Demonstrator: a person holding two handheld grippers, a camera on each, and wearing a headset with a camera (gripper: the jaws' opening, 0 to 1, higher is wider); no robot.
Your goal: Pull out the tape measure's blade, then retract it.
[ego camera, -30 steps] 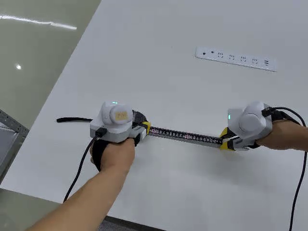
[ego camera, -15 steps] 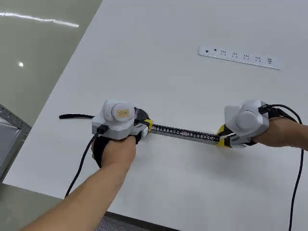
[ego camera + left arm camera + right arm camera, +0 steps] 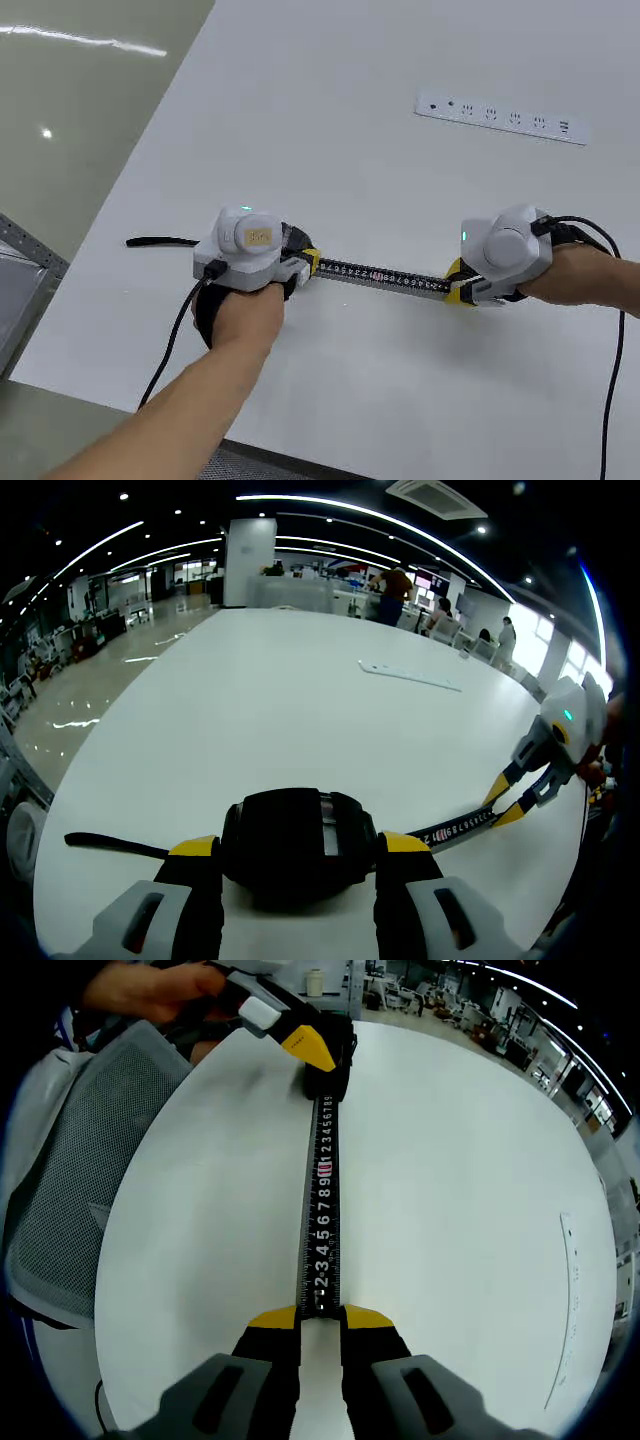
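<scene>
Lying near the front edge of the table, the tape measure case is clamped wide in the left gripper; the blade tip is pinched in the right gripper, jaws nearly closed — were that pinch lost, the blade could be whipped back.
</scene>
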